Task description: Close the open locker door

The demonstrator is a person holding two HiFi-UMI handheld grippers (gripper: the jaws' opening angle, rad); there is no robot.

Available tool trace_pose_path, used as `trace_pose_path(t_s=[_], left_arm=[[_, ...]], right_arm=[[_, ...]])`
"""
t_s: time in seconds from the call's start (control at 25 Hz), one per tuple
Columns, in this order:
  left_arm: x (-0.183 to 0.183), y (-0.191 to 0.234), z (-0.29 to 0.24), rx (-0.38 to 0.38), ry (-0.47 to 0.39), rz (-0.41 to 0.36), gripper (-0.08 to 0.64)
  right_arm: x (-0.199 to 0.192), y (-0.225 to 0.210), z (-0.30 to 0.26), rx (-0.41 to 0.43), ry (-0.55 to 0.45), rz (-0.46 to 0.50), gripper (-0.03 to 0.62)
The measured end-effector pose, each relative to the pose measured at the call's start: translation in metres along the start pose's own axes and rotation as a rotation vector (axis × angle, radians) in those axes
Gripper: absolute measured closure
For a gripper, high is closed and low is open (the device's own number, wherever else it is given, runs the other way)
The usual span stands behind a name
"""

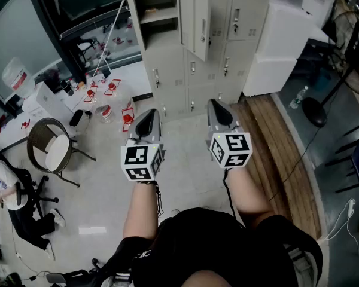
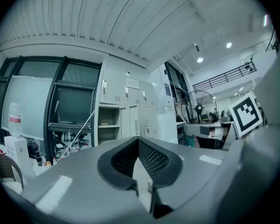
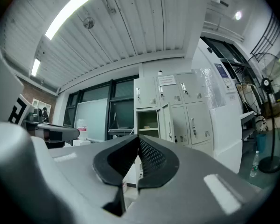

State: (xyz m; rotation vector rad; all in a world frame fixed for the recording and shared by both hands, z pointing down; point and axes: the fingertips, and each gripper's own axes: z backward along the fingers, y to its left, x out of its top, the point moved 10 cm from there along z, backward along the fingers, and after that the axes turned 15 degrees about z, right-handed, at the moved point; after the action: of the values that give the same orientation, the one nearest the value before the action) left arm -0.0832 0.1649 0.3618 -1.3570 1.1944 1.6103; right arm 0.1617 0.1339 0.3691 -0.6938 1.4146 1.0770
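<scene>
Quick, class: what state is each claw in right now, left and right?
Left claw: closed, holding nothing.
Right claw: closed, holding nothing.

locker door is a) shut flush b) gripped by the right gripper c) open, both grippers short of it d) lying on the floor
C: the locker door stands swung open, and the left gripper and right gripper, both shut and empty, sit short of it.
</scene>
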Motion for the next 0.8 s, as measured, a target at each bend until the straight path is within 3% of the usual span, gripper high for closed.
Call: trace_pose_path(t_s=[0.8], left_arm=[[0.007, 0.077, 0.016, -0.077, 0.023, 0.003, 0.56]], right_arm=[[0.009, 0.077, -0.027, -0.071, 0.028, 0.022, 0.581]])
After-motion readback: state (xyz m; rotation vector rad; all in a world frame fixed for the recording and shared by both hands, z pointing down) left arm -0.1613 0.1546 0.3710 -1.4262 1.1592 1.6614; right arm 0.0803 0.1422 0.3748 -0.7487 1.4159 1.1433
